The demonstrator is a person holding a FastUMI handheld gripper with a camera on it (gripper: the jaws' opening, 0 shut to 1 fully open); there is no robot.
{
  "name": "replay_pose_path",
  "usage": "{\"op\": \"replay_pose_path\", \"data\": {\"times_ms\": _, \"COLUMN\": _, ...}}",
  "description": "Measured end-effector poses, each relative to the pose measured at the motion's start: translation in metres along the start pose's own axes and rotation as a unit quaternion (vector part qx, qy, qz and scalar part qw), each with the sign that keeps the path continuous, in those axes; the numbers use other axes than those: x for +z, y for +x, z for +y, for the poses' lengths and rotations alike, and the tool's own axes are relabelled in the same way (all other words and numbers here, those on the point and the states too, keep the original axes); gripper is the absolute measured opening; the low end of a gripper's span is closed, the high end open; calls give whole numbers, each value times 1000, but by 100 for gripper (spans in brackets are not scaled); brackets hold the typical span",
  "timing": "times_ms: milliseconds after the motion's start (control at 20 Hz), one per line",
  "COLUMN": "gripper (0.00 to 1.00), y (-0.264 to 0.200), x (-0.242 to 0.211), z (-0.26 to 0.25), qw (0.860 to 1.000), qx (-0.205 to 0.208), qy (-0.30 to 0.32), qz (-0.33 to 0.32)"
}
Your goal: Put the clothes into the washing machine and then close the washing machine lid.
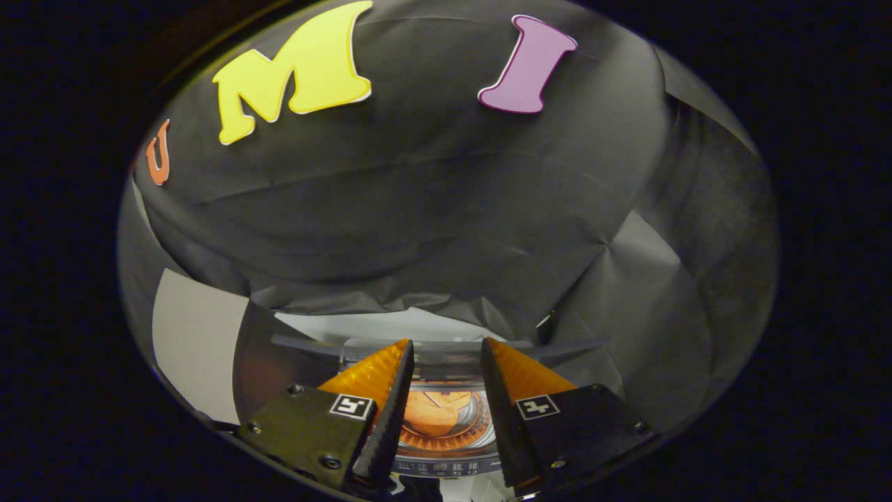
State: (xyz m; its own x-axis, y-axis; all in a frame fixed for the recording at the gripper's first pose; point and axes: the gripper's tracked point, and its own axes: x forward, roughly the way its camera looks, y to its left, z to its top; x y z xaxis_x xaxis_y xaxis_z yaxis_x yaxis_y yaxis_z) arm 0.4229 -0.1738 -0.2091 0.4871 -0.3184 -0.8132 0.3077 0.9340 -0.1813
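Fingers point(446, 348) spread, empty — washing machine point(446, 425) beneath, drum mouth facing up, orange clothes point(437, 413) inside

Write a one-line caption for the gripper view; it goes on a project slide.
Open hand-held gripper poised above the top-loading washing machine, orange cloth lying in its drum between the fingers.

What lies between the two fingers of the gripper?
In the gripper view, the open gripper holds nothing; through the gap shows the washing machine drum below, with orange clothes inside.
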Motion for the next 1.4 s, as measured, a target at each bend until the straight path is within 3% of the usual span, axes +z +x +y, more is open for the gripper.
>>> {"op": "replay_pose_path", "data": {"times_ms": 500, "gripper": 61, "y": 54, "x": 19, "z": 9, "qw": 1000, "qx": 3, "qy": 9, "qz": 28}}
{"op": "replay_pose_path", "data": {"times_ms": 850, "gripper": 61, "y": 88, "x": -2, "z": 11, "qw": 998, "qx": 1, "qy": 14, "qz": 63}}
{"op": "replay_pose_path", "data": {"times_ms": 1400, "gripper": 63, "y": 69, "x": -44, "z": 20, "qw": 996, "qx": 18, "qy": 0, "qz": 86}}
